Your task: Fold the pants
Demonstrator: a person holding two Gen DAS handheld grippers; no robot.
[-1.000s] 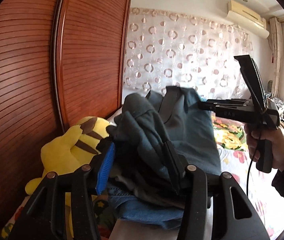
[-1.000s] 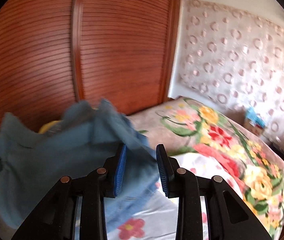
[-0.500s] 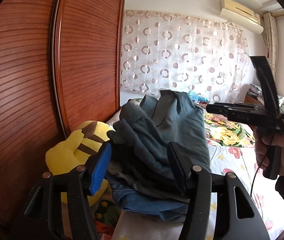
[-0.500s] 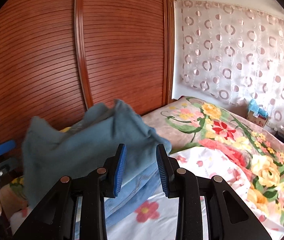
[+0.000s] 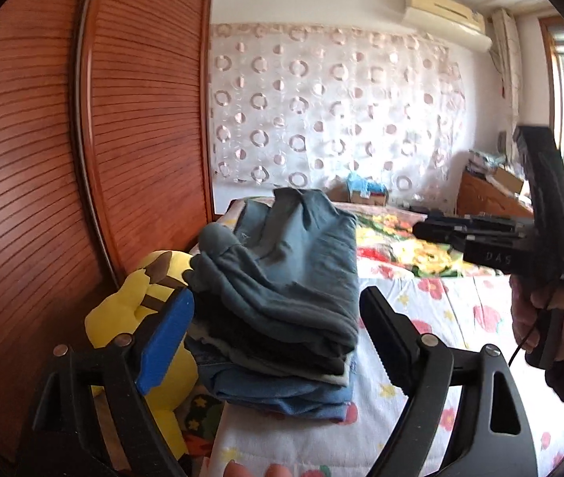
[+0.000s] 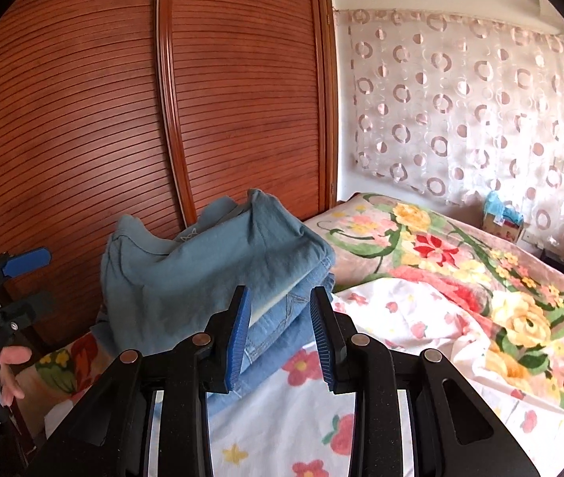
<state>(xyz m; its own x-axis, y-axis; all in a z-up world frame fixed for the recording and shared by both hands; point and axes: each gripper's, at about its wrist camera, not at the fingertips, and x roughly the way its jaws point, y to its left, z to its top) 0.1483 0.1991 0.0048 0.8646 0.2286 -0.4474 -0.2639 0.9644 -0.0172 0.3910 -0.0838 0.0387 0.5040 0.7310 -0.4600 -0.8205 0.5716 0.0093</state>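
Note:
A stack of folded clothes lies on the bed by the wardrobe. On top are folded grey-blue pants (image 5: 282,270), also in the right wrist view (image 6: 210,274), with blue jeans (image 5: 278,393) under them. My left gripper (image 5: 278,342) is open and empty, just in front of the stack, not touching it; it shows in the right wrist view (image 6: 24,278). My right gripper (image 6: 280,338) is open and empty, a little back from the stack's right side; it shows in the left wrist view at the right (image 5: 480,230).
A yellow plush toy (image 5: 139,318) sits left of the stack against the brown slatted wardrobe (image 6: 123,119). The bed has a white flowered sheet (image 6: 321,429) and a bright floral blanket (image 6: 460,262) further back. A patterned curtain (image 5: 321,111) hangs behind.
My left gripper opened wide, let go of the pants and drew back. The pants settled flat on the stack. My right gripper also pulled away from them.

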